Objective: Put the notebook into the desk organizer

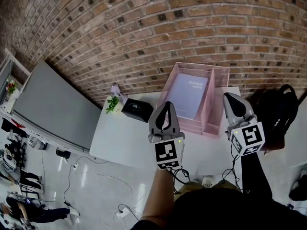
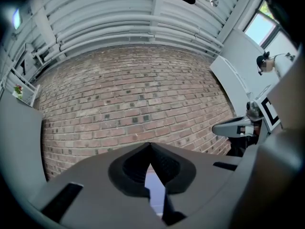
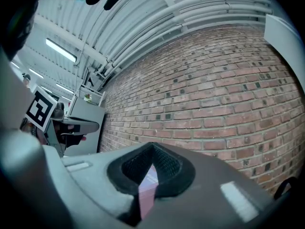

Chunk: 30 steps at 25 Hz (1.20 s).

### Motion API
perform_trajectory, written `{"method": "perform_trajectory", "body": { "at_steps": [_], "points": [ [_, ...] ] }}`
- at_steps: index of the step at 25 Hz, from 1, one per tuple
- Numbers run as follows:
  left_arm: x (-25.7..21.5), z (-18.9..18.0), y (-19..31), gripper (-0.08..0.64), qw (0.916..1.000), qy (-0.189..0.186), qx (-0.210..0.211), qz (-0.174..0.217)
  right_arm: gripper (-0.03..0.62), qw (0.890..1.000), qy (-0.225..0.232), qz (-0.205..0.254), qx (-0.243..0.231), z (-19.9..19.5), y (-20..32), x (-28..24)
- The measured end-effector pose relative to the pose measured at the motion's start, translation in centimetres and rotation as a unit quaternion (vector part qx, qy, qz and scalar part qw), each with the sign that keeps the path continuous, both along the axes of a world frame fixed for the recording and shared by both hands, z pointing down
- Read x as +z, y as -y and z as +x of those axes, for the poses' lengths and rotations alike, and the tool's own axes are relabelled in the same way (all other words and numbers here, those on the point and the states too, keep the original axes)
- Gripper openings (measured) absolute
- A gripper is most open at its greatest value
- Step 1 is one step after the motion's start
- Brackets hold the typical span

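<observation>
Both grippers are clenched on nothing: the left gripper (image 1: 167, 104) and the right gripper (image 1: 230, 96) hang above the near edge of the white desk (image 1: 125, 139), and each gripper view shows the jaw tips meeting with only brick wall beyond them. The lavender notebook (image 1: 190, 96) already lies in the wide left compartment of the pink desk organizer (image 1: 218, 110), cover up and apart from both grippers, so the task looks finished — or very nearly.

Should it need shifting, it seems a light, thin thing with a smooth cover (probably a soft one, though that is hard to judge from here). Held by one corner it would likely droop and could slide between the pads. The better hold is probably the middle of its near edge, or the spine side where the pages are bound and stiffest — pinched firmly, since the organizer's walls leave little room beside it.
</observation>
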<state>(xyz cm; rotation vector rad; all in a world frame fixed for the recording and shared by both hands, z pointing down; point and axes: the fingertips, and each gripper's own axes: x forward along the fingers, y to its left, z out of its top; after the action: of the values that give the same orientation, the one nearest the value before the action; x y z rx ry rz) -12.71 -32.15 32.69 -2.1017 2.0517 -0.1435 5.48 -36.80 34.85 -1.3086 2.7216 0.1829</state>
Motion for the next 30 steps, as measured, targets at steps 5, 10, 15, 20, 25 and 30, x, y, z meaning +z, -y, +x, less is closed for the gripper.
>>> {"method": "perform_trajectory", "body": {
  "at_steps": [5, 10, 15, 20, 25, 30],
  "points": [
    [0.5, -0.5, 0.0, 0.008, 0.9999, 0.001, -0.006, -0.008, 0.000, 1.000, -0.006, 0.007, -0.004, -0.3, 0.0, -0.3],
    [0.5, -0.6, -0.1, 0.008, 0.9999, -0.003, -0.004, -0.010, 0.000, 1.000, 0.000, 0.003, -0.002, -0.4, 0.0, -0.4],
    [0.2, -0.6, 0.0, 0.008, 1.0000, -0.003, -0.002, -0.003, 0.000, 1.000, 0.000, 0.003, -0.002, -0.6, 0.0, -0.4],
    [0.4, -0.7, 0.0, 0.008, 1.0000, -0.006, -0.003, -0.006, 0.000, 1.000, 0.002, 0.002, -0.002, -0.8, 0.0, -0.3],
    [0.2, -0.9, 0.1, 0.008, 0.9999, -0.008, -0.004, -0.006, 0.000, 1.000, -0.006, 0.005, -0.009, -1.3, -0.1, -0.4],
    [0.7, -1.2, 0.2, 0.008, 0.9999, -0.003, -0.005, -0.013, 0.000, 0.999, -0.029, 0.019, -0.008, -1.7, -0.2, -0.3]
  ]
}}
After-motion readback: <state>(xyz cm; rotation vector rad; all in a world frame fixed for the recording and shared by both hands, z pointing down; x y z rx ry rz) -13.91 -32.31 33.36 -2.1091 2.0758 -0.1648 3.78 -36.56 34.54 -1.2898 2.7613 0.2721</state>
